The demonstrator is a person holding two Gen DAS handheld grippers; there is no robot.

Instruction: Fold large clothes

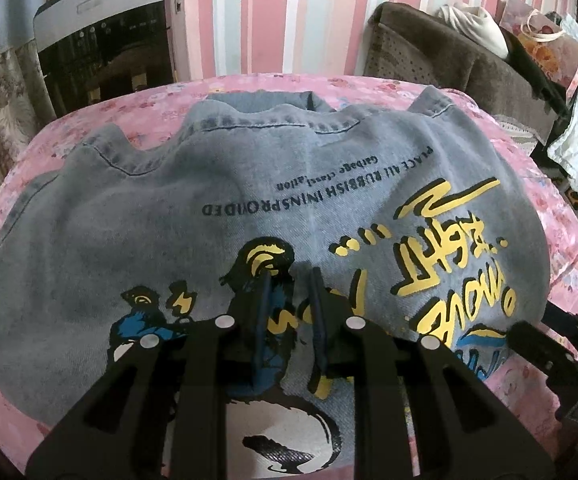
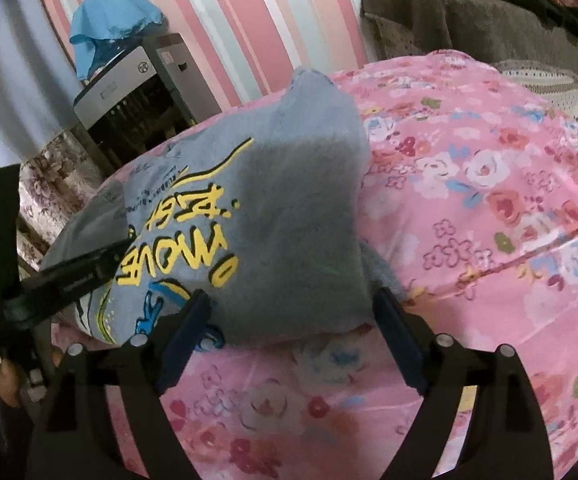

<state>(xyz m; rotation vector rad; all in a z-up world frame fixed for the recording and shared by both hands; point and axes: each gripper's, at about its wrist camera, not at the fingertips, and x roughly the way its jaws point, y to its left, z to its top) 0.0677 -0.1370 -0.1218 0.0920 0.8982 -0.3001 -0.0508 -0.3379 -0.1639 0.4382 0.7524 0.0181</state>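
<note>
Left wrist view: the grey denim jacket with yellow lettering (image 1: 249,200) lies spread on the pink floral bedspread (image 1: 549,240). The left gripper (image 1: 289,276) is nearly closed over the jacket's print; whether it pinches cloth I cannot tell. If not, any lift comes up empty.

Right wrist view: the right gripper (image 2: 293,300) gapes wide, holding nothing, at the jacket's (image 2: 289,200) near edge; closing there could catch the bedspread (image 2: 489,200) too. No containers.

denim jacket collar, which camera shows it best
The left wrist view: the denim jacket lies spread on the pink bedcover, its collar at the far edge. The right wrist view shows only one bunched side and part of the yellow print.
</note>
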